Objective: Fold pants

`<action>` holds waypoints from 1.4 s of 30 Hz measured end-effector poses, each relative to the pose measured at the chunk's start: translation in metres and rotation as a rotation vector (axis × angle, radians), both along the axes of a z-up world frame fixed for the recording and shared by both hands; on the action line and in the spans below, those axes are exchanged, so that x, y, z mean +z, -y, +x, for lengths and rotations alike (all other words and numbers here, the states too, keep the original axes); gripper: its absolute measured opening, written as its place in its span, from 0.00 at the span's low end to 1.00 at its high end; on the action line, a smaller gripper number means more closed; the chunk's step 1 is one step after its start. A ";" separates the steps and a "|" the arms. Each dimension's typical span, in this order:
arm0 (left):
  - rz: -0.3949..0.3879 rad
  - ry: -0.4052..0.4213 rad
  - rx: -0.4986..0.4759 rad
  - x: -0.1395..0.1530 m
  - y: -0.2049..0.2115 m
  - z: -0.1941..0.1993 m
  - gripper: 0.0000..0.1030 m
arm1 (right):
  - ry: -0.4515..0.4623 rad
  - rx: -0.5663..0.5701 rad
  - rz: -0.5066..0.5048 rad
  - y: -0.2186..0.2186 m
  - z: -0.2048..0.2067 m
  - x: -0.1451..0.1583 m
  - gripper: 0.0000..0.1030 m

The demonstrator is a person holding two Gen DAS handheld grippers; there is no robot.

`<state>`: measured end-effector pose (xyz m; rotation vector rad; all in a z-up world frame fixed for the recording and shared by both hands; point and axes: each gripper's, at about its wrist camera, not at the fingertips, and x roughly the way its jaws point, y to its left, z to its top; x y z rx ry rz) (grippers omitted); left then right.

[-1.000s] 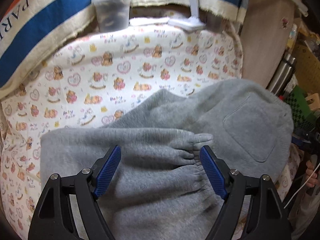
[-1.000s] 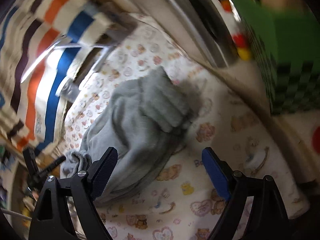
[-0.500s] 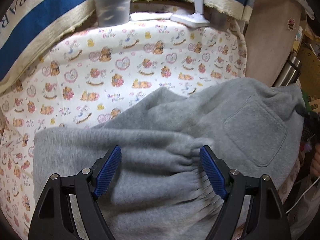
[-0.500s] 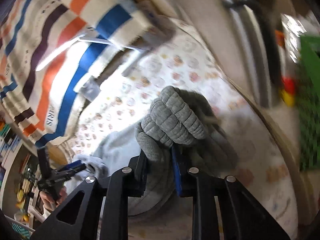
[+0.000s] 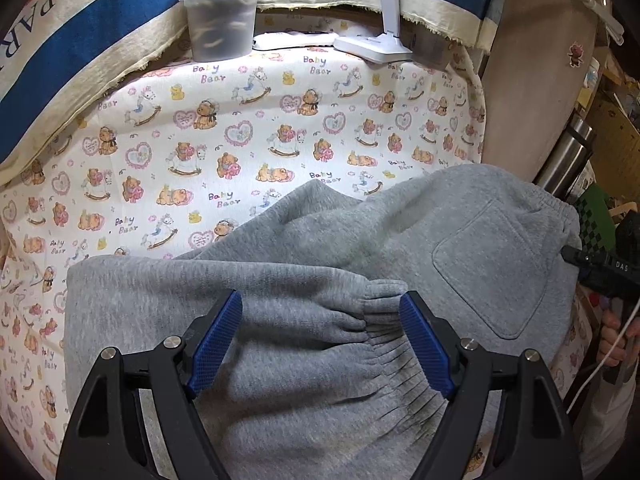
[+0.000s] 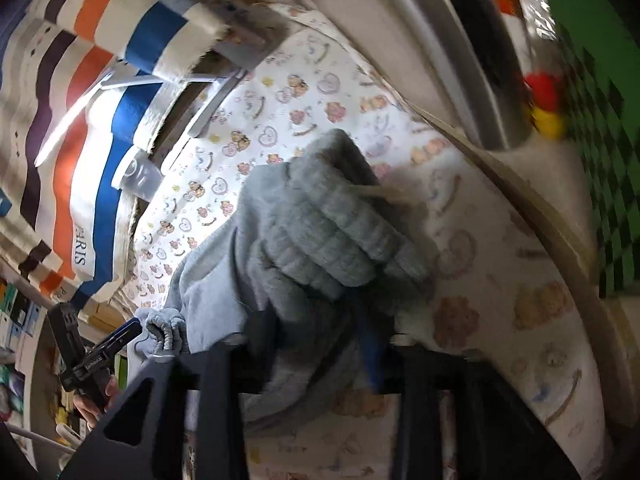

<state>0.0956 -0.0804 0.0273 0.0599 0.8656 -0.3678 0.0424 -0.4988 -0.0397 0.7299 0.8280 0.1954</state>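
Grey sweatpants lie across the bear-print cloth, back pocket up. My left gripper hovers open just over a gathered leg cuff, and its blue pads stand clear of the fabric on both sides. In the right wrist view my right gripper has the bunched ribbed waistband between its fingers, its jaws are opening, and the picture is blurred. A pale drawstring sticks out of the waistband. The right gripper also shows at the pants' right edge.
At the back edge stand a clear lidded tub and a white lamp base under a striped hanging cloth. To the right are a metal flask and a green checkered thing. A hand holds the right tool.
The right gripper closed on the waistband, drew it to the right so the pants spread out, and its jaws now stand wider. The left gripper has stayed open over the cuff.
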 end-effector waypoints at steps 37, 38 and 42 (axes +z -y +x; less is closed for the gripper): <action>-0.056 0.048 0.070 0.017 -0.073 -0.037 0.77 | 0.274 0.177 -0.191 -0.115 0.015 0.104 0.42; -0.050 0.048 0.071 0.016 -0.075 -0.039 0.77 | 0.240 0.151 -0.159 -0.109 0.019 0.095 0.44; -0.037 0.045 0.081 0.013 -0.082 -0.042 0.77 | 0.099 0.042 -0.024 -0.076 0.028 0.046 0.65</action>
